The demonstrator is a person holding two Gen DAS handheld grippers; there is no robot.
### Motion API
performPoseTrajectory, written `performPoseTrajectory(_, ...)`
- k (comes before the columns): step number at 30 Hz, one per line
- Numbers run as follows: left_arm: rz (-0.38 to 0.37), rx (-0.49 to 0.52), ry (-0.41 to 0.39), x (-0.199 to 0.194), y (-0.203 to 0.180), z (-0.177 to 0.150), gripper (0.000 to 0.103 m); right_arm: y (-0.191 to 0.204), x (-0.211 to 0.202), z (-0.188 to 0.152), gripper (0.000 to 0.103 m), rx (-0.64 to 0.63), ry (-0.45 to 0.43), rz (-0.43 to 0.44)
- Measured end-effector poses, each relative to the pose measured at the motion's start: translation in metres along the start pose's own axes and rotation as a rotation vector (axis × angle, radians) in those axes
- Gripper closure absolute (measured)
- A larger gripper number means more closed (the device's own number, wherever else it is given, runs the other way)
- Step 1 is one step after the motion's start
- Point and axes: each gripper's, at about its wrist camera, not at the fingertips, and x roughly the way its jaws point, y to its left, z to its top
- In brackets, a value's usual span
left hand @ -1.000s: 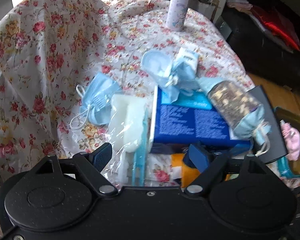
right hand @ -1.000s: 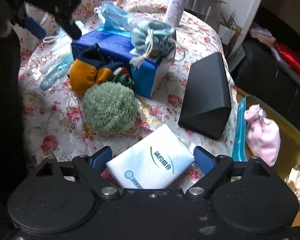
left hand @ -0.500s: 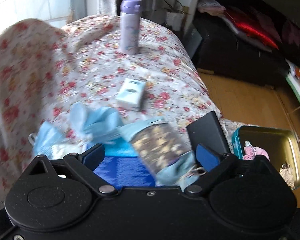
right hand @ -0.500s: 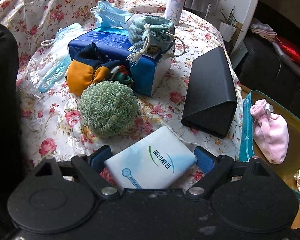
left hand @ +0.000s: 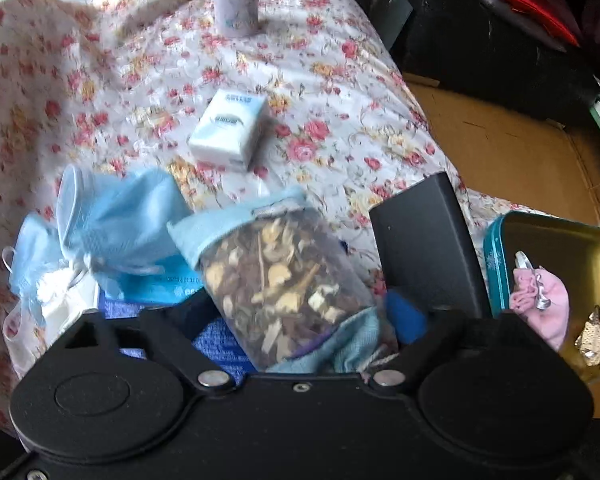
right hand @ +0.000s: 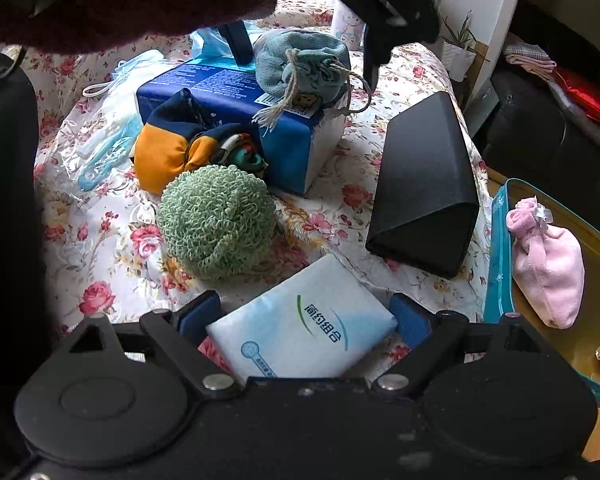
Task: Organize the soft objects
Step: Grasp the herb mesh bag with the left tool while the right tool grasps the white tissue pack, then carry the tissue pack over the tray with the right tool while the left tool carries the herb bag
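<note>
Two grippers, each with its jaws spread around a soft thing

Two soft things are framed at once, and neither is pinched yet. The floral cloth (right hand: 100, 248) covers the whole table, and most objects crowd its near right part, probably because the teal tin (right hand: 500, 264) waits just beyond the right edge as the place to sort into; a pink pouch (right hand: 548, 264) already lies inside it.

On the cloth the blue box (right hand: 228, 96) is the biggest piece and serves as a shelf: the drawstring sachet (left hand: 284, 280) rests on its top. The black case (right hand: 424, 184) lies between the box and the right edge. A green knitted ball (right hand: 216, 220) sits in front of the box, beside an orange and navy fabric bundle (right hand: 168, 148).

The left gripper (left hand: 300, 316) hangs over the box, its jaws standing open on either side of the sachet; I judge it is lining up to close. The right gripper (right hand: 304, 316) is low at the near edge, jaws also apart, with the white tissue pack (right hand: 304, 328) lying between them, apparently not squeezed.

Face masks (left hand: 120, 224) lie crumpled at the far end of the box.
</note>
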Motion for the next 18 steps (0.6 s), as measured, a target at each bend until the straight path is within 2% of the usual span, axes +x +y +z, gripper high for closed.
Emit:
performPoseTrajectory(2, 0.008, 0.022, -0.028, -0.006, -0.002, -0.004, 0.046, -0.002, 0.000, 0.000, 0.013, 0.011, 0.003, 0.008)
performPoseTrajectory(5, -0.027, 0.019, -0.039, -0.015, 0.003, -0.008, 0.053, -0.004, 0.000, 0.001, 0.015, 0.027, 0.005, 0.020)
performPoseTrajectory(12, -0.048, 0.013, -0.078, -0.041, 0.023, -0.031, 0.054, -0.008, -0.009, 0.000, 0.015, 0.054, -0.019, 0.028)
performPoseTrajectory(18, -0.038, 0.013, -0.137, -0.074, 0.041, -0.052, 0.054, -0.012, -0.032, -0.001, 0.015, 0.092, -0.084, 0.053)
